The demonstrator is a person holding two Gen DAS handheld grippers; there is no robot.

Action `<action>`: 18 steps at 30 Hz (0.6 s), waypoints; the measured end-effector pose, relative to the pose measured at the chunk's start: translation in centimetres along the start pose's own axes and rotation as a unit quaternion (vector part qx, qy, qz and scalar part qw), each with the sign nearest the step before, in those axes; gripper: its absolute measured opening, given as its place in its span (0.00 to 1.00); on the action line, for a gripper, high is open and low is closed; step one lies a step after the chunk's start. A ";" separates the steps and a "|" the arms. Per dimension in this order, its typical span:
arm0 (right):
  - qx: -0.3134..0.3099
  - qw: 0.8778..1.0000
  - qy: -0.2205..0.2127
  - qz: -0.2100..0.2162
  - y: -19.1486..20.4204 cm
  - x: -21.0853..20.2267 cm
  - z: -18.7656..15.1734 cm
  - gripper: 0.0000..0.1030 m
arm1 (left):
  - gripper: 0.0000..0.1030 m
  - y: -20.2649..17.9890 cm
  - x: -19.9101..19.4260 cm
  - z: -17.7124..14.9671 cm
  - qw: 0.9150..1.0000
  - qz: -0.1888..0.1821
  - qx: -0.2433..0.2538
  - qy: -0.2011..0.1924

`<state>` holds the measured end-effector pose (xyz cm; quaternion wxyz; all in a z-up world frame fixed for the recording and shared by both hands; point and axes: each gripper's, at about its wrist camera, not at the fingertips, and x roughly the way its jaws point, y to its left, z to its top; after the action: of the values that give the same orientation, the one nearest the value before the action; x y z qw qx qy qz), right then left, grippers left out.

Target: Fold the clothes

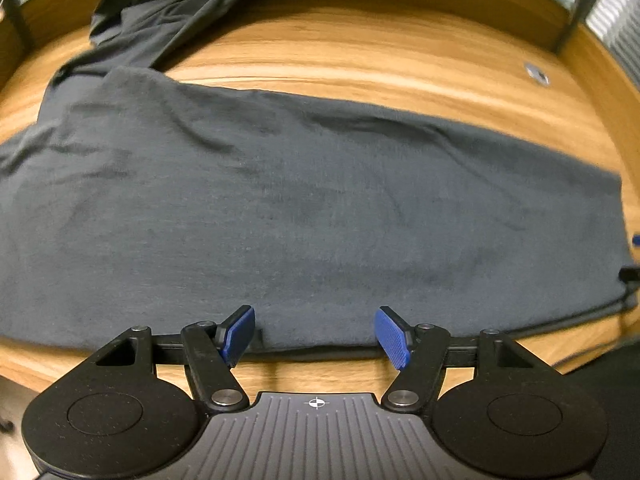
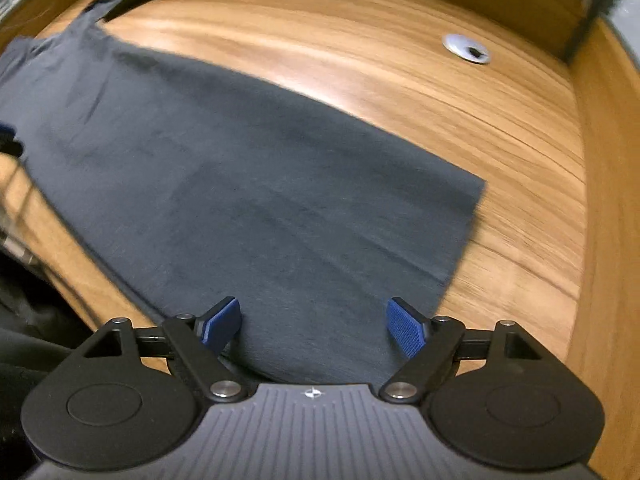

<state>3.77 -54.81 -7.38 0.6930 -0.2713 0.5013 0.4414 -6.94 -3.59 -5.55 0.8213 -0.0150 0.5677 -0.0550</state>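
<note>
**Between folds: both grippers empty over the garment**

Dark grey garment (image 1: 304, 200) spread flat across the wooden table (image 1: 360, 52), folded into a long band, near edge lying along the table's front edge. Left gripper (image 1: 315, 334) spread wide, hovering over that near edge, nothing pinched. Right gripper (image 2: 314, 326) likewise spread, poised above the garment's near portion, pads clear of the cloth. Judged as a pause between folds: one fold laid, next grasp not yet taken. Next move probably calls for lowering onto an edge or corner, pinching through every layer, then carrying it across the garment without dragging the lower layers.

Only in the left view: a second, darker cloth (image 1: 160, 4) bunched beyond the garment's far left end. Only in the right view, clearly: the garment's squared right corner (image 2: 478, 188), and the metal grommet (image 2: 466, 49) well beyond it.
</note>
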 end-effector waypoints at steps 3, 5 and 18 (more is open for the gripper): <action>0.058 0.998 -0.002 -0.010 -1.3 -0.8 -0.7 0.89 | 0.67 -0.4 0.2 0.7 1.000 -0.014 -0.010 -0.002; 0.123 0.992 0.002 -0.006 -2.4 -1.3 -1.7 0.91 | 0.68 -1.1 0.4 1.3 1.000 -0.025 -0.003 -0.002; 0.409 0.909 -0.051 0.058 -4.1 -1.2 -8.1 0.90 | 0.68 -6.8 2.4 8.0 0.988 -0.130 0.065 0.048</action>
<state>3.61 -63.74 -9.40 0.7409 0.0883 0.6171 0.2499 0.84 -10.95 -4.38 0.7780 -0.0321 0.5952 -0.1985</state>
